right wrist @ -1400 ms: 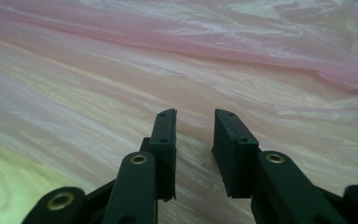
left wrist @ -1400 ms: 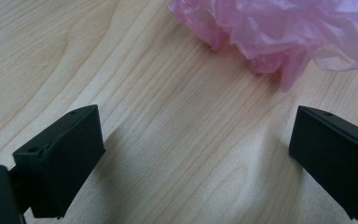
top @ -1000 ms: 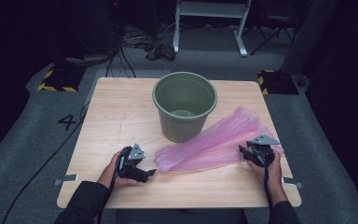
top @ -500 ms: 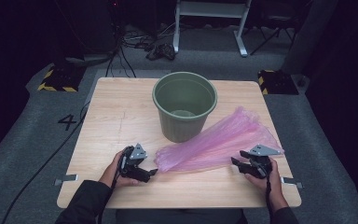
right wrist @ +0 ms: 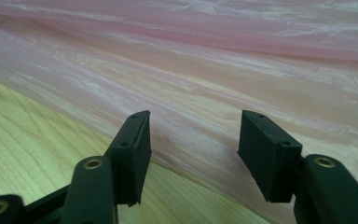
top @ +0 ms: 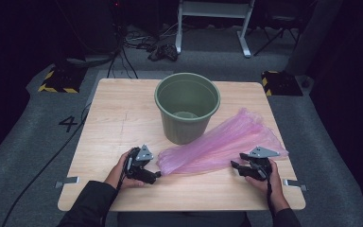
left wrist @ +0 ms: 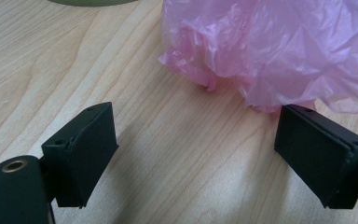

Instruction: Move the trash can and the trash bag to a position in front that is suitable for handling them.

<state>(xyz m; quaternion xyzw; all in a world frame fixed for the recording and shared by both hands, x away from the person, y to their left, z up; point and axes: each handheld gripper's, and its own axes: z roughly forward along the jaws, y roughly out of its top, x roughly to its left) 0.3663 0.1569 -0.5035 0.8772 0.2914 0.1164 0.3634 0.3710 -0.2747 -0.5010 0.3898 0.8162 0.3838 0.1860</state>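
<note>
The green bin [left wrist: 93, 2] is cut off (top edge) in the left gripper view.

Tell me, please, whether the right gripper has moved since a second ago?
Yes. In the high view the right gripper has slid leftward along the near edge of the pink bag, away from the table's right edge, its jaws opening with nothing between them.

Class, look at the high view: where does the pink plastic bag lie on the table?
In the high view the pink plastic bag lies flat on the table's near right part, just right of the green bucket, stretching between the left tool and the right tool.
</note>
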